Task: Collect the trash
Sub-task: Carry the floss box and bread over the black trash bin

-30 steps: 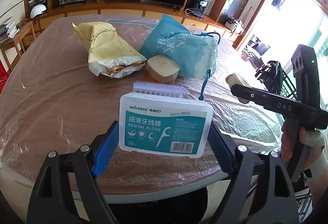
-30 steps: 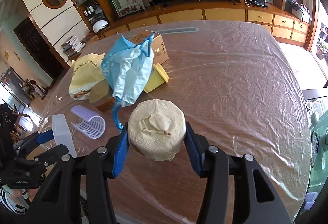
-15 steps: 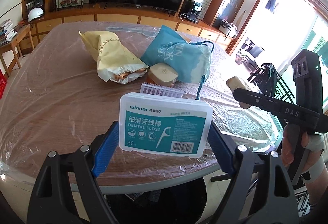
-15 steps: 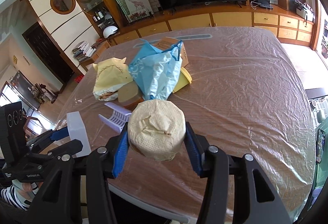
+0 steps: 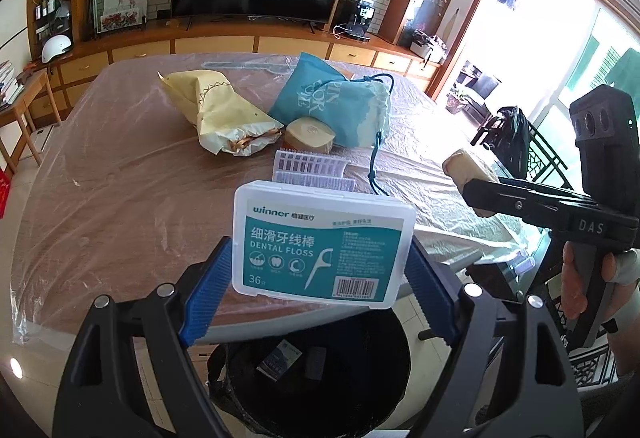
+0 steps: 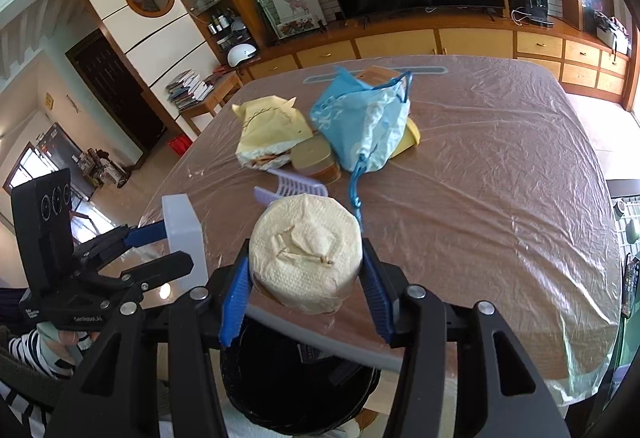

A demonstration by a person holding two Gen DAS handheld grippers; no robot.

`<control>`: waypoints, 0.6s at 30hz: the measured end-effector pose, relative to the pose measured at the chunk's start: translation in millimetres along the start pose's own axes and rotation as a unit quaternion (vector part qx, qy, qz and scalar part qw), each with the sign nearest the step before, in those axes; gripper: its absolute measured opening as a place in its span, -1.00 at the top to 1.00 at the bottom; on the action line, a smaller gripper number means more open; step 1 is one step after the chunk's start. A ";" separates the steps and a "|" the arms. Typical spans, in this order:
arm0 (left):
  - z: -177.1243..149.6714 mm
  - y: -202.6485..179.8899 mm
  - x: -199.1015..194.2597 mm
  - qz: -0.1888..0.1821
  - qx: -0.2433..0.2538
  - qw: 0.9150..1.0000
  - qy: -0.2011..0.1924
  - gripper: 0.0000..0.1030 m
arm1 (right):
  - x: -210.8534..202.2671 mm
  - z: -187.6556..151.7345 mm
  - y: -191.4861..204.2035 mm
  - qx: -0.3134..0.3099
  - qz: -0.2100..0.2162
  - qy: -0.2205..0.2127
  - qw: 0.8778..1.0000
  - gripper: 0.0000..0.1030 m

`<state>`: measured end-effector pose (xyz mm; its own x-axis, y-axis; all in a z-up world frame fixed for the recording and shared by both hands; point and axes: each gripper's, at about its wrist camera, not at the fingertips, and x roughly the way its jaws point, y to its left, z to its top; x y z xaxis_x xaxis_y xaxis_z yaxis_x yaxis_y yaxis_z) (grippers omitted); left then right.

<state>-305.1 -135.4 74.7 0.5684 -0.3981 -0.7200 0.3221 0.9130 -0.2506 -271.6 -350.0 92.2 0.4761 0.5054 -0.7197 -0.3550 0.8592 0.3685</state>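
Observation:
My left gripper (image 5: pixel 320 290) is shut on a white and teal dental floss box (image 5: pixel 322 244) and holds it above a black trash bin (image 5: pixel 320 370) at the table's near edge. My right gripper (image 6: pixel 306 290) is shut on a cream paper roll (image 6: pixel 306 254), also above the bin (image 6: pixel 296 386). The right gripper with its roll (image 5: pixel 466 167) shows at the right of the left wrist view. The left gripper with the box (image 6: pixel 184 234) shows at the left of the right wrist view.
On the plastic-covered table (image 5: pixel 120 177) lie a yellow paper bag (image 5: pixel 218 109), a teal drawstring bag (image 5: pixel 336 105), a tan round box (image 5: pixel 310 135) and a lilac plastic comb-like piece (image 5: pixel 312 169). The bin holds a few small items. A TV and cabinets stand behind.
Both grippers have pulled back from the table with their loads. The black bin has come into view below them.

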 end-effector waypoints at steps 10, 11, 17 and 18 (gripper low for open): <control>-17.9 -2.6 -10.9 -0.004 0.027 0.999 0.018 -0.64 | -7.5 -26.5 14.5 -0.013 0.012 0.024 1.000 0.03; -19.5 -2.9 -11.4 -0.005 0.029 0.999 0.020 -0.64 | -8.0 -29.1 14.9 -0.013 0.013 0.027 0.999 0.03; -30.8 -8.7 -16.2 -0.011 0.049 0.998 0.030 -0.64 | -10.5 -44.0 21.3 -0.016 0.019 0.040 0.999 0.03; -32.3 -10.1 -16.2 -0.012 0.052 0.998 0.031 -0.64 | -10.5 -47.4 22.9 -0.017 0.021 0.043 0.999 0.03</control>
<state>-342.0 -135.3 67.9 0.5126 -0.4111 -0.7538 0.4140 0.8875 -0.2025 -322.9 -339.5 80.4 0.3896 0.5313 -0.7523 -0.4020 0.8330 0.3801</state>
